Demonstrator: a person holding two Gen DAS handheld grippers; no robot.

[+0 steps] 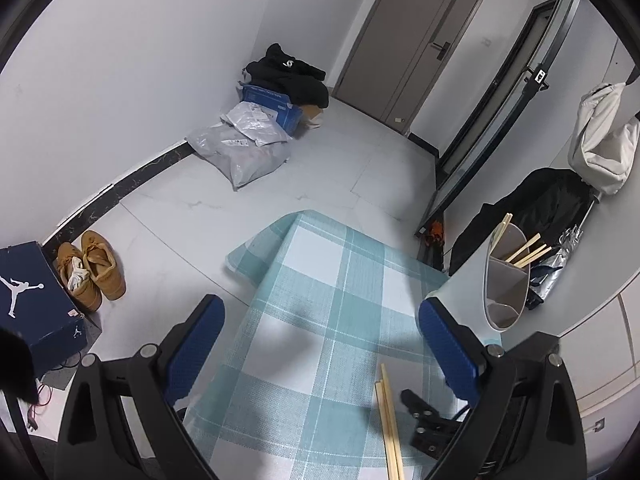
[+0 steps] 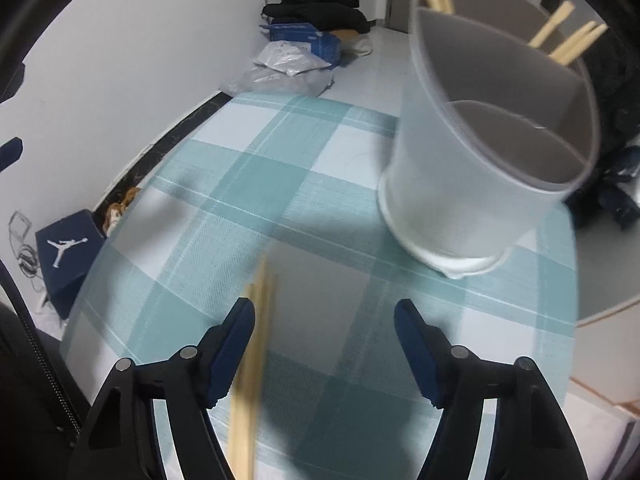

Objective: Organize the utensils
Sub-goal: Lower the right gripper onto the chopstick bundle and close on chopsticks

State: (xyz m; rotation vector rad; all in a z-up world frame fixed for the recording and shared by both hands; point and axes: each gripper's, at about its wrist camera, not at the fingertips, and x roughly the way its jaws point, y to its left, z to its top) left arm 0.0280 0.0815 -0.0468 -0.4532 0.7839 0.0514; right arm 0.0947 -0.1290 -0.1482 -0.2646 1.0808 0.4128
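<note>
Teal-and-white checked tablecloth [image 2: 304,184], pale wooden chopsticks [image 2: 250,380], grey holder [image 2: 472,184].

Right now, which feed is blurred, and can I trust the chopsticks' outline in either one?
Right wrist view: motion blur smears the loose chopsticks and softens the utensil holder; don't trust edges there. Left wrist view: sharp, the chopsticks crisp on the checked tablecloth, though fisheye bends the room's edges.

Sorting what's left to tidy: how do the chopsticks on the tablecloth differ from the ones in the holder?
The chopsticks on the tablecloth lie flat; the chopsticks in the holder stand tilted, leaning on the rim of the utensil holder. The loose pair lies by the right gripper, open; the stored ones are partly hidden. All look like pale wood.
</note>
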